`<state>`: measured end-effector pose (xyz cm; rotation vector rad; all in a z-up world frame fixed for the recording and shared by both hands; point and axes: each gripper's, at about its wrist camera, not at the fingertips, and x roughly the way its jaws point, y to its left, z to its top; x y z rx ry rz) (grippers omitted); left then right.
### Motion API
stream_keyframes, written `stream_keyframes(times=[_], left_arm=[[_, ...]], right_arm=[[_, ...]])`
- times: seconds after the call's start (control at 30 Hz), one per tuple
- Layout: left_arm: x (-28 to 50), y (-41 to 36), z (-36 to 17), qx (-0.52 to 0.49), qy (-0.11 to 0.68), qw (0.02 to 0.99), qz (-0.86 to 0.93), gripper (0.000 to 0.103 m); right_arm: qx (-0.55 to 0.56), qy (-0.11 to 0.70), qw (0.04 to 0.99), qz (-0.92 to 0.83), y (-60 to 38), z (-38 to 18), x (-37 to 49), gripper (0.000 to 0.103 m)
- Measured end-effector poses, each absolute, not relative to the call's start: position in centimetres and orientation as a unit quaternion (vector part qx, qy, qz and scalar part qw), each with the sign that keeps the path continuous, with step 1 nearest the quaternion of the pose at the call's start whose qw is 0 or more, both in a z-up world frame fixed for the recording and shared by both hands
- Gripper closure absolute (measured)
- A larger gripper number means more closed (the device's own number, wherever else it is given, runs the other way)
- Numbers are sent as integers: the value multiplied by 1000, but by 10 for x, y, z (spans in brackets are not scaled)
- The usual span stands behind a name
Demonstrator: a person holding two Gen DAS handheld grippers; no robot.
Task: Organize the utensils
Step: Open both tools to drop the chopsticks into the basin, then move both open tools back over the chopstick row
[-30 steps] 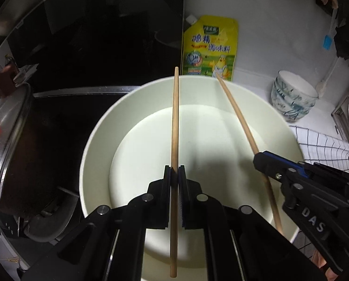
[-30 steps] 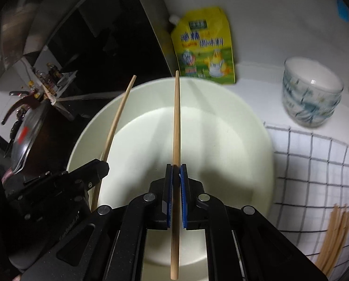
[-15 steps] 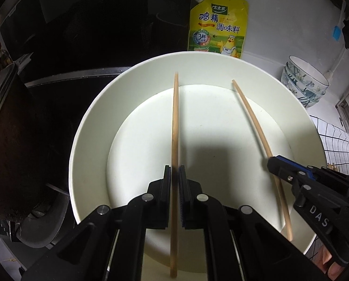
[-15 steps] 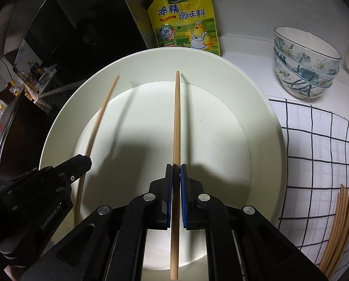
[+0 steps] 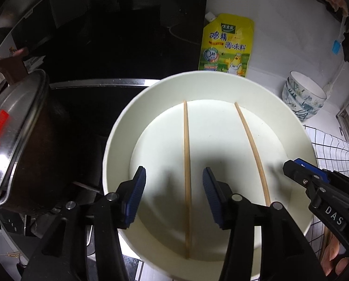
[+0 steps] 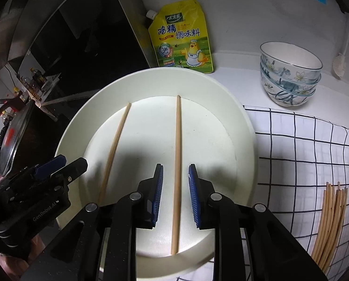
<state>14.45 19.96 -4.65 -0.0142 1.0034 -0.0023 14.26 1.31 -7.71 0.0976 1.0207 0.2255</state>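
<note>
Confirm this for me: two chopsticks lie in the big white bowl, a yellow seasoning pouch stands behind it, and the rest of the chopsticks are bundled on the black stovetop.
One thing is wrong. The spare chopsticks lie on the white checked cloth to the right of the big white bowl, not on the stovetop; the right wrist view shows it. The two chopsticks in the bowl and the yellow seasoning pouch behind it are as stated.

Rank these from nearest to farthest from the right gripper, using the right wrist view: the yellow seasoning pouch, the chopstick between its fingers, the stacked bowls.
1. Chopstick, lying in the plate between the opening jaws.
2. Stacked bowls, far right.
3. Yellow seasoning pouch, against the back wall.
</note>
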Motion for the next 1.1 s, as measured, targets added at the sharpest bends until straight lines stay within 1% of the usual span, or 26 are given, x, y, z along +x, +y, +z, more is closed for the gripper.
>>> stream_keyframes(times=[0.1,0.4,0.5,0.73,1.1], left_arm=[[140,198,-41,-7,477,879,0,49],[121,188,-27,-6,470,882,-5,47],[116,182,-21,-7,467,884,-8,43],[102,162,-9,-5,459,888,-17,40],[80,109,-6,0,463,885,-44,39]], right_arm=[[48,481,868,108,11,-69,137,81],[57,465,877,102,-6,-48,113,76],[58,460,881,100,-14,-42,104,74],[63,449,886,92,-38,-29,83,72],[66,446,889,76,-90,-23,52,68]])
